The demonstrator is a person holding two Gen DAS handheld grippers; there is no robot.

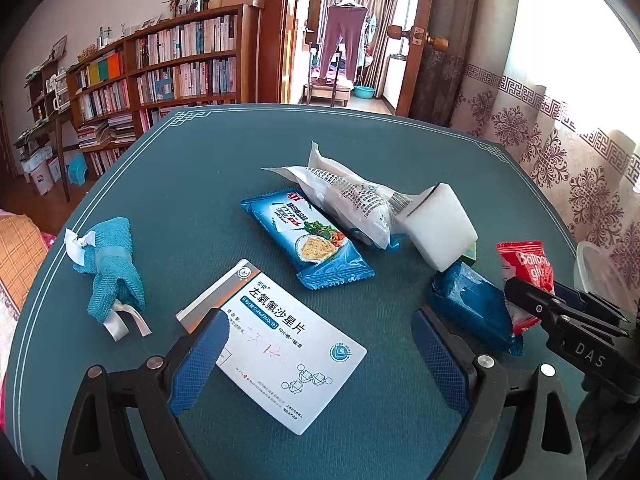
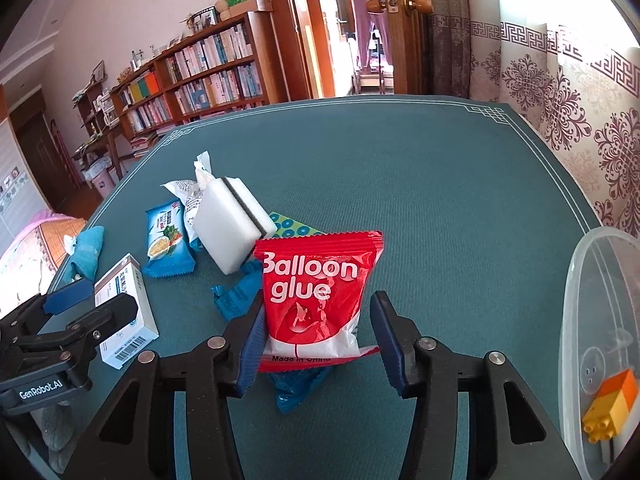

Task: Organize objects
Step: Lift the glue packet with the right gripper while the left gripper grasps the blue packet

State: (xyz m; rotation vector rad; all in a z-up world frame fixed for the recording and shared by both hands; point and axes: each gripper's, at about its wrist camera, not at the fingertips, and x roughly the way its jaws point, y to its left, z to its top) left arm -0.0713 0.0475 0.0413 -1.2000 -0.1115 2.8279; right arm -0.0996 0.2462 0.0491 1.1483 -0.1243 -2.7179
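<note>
The balloon glue packet [image 2: 316, 300] is seen lengthwise between the spread right gripper [image 2: 316, 344] fingers, ungrasped; the left gripper [image 1: 320, 360] is likewise spread.

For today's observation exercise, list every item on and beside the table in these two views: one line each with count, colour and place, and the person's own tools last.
table: one, teal cover, under everything
medicine box: one, white and blue, near left, between the left jaws
cracker packet: one, blue, centre
knitted cloth: one, teal with white ribbon, left edge
plastic bag: one, white and clear, overlapping the cracker packet's far end
sponge block: one, white with dark stripe, centre
balloon glue packet: one, red, between the right jaws
blue wrapper: one, under the glue packet
clear tub: one, right edge
toy brick: one, yellow and orange, in the tub
left gripper: one, black with blue pads, open
right gripper: one, same, open
</note>
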